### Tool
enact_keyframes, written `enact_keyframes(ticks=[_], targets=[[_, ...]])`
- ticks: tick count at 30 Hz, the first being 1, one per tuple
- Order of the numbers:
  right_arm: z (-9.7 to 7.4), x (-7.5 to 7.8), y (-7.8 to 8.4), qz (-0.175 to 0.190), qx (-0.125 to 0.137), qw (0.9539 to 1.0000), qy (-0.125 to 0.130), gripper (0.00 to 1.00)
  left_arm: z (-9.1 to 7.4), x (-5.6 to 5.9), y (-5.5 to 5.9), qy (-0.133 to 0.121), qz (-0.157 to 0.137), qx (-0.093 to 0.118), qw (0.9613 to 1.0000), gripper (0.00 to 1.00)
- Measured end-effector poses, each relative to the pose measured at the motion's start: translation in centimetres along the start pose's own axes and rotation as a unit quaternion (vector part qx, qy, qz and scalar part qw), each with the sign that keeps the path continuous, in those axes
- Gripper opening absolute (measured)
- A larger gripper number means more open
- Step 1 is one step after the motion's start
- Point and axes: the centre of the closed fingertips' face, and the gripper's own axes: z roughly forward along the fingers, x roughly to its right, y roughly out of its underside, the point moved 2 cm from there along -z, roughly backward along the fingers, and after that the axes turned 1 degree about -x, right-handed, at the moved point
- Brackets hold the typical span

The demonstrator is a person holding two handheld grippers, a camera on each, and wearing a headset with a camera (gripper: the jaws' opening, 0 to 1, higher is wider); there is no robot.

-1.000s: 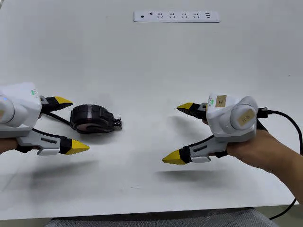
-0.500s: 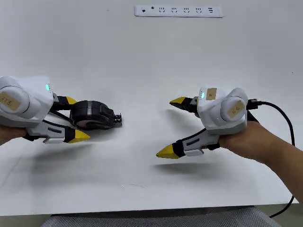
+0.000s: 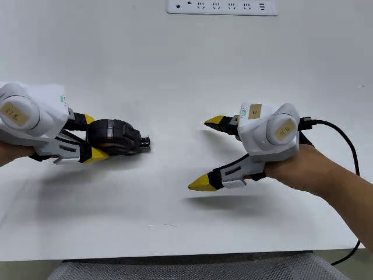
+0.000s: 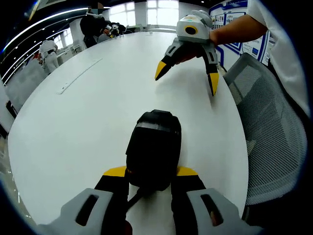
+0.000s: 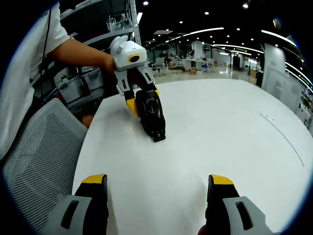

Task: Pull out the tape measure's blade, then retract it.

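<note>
A: Left tongs (image 3: 93, 137) first. I read them as pinching the tape measure (image 3: 113, 137). In the left gripper view the yellow tips of the left tongs (image 4: 151, 171) press on both sides of the black case (image 4: 154, 144).

B: Where does the case sit?

A: On the white worktop (image 3: 175, 70), on its left part, lying on its side between those two jaws. Its end hook (image 3: 146, 143) is tucked at the case mouth and points toward the right tongs (image 3: 205, 153). No blade is drawn out that I can see.

B: And the right tongs?

A: Spread wide, holding nothing. I see them above the worktop, well apart from the tape measure. In the right gripper view their tips (image 5: 157, 179) frame bare worktop, with the tape measure (image 5: 151, 115) farther ahead, gripped by the left tongs (image 5: 142, 104).

B: Anything else worth noting?

A: A white power strip (image 3: 221, 7) at the far edge. A black cable (image 3: 344, 146) trails from the right tongs' body. A grey mesh chair (image 4: 274, 137) sits at the near edge.
</note>
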Motion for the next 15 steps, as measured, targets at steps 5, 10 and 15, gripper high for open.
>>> enact_keyframes(ticks=[5,10,15], targets=[[0.3,-0.1,0.0,0.001,0.001,1.0,-0.001,0.8,0.0,0.0,0.0,-0.001,0.001,0.0,1.0,0.28],[0.8,0.1,-0.2,0.001,0.005,1.0,-0.001,0.76,0.1,0.0,0.0,0.001,0.011,-0.003,0.9999,0.27],[1.6,0.3,-0.9,-0.011,0.011,0.9999,-0.002,0.7,0.1,0.0,0.0,0.005,0.023,-0.006,0.9997,0.27]])
